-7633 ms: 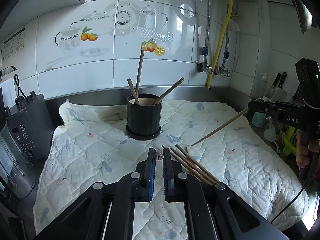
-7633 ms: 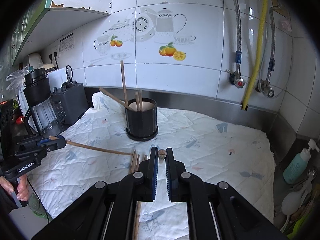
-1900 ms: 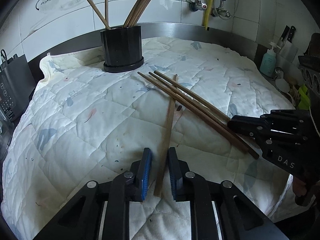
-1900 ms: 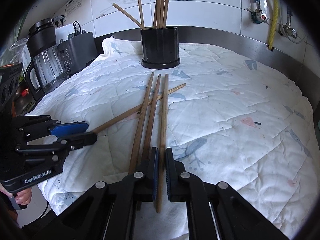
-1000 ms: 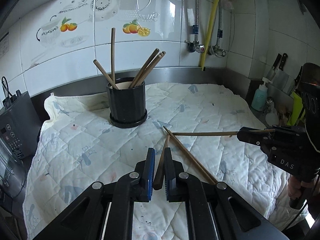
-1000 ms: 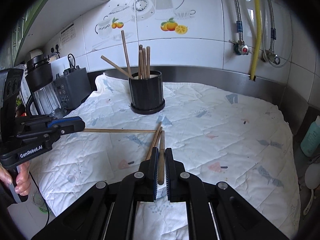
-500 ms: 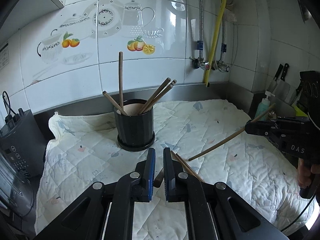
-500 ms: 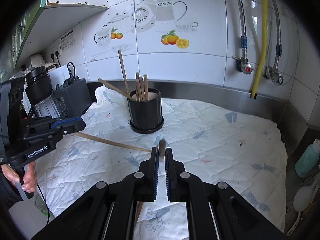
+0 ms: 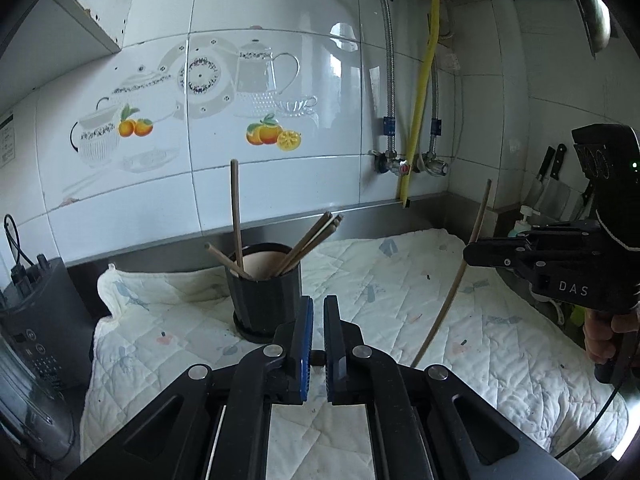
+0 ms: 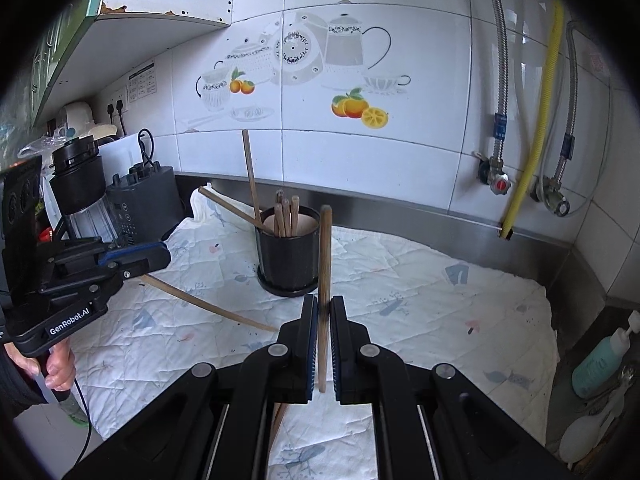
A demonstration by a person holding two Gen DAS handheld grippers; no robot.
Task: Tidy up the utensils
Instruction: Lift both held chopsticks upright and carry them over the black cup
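Note:
A black utensil holder [image 9: 263, 285] stands on the quilted cloth [image 9: 400, 280] with several wooden chopsticks [image 9: 312, 236] in it; it also shows in the right wrist view [image 10: 289, 257]. My left gripper [image 9: 315, 322] is shut on a wooden chopstick whose butt end [image 9: 318, 357] shows between the jaws; its long shaft [image 10: 208, 308] slants down to the cloth. My right gripper [image 10: 322, 320] is shut on a second chopstick [image 10: 324, 280], held nearly upright just right of the holder. That chopstick [image 9: 460, 272] and the right gripper [image 9: 476, 250] show at the right of the left wrist view.
A blender and a dark appliance [image 10: 120, 208] stand at the cloth's left edge. A tiled wall with pipes and a yellow hose [image 10: 536, 120] runs behind. A soap bottle [image 10: 600, 356] and knives [image 9: 548, 176] sit at the right.
Both grippers rose from the cloth, each with a chopstick. The right one's chopstick has swung from slanted to nearly upright, and the holder now looks closer.

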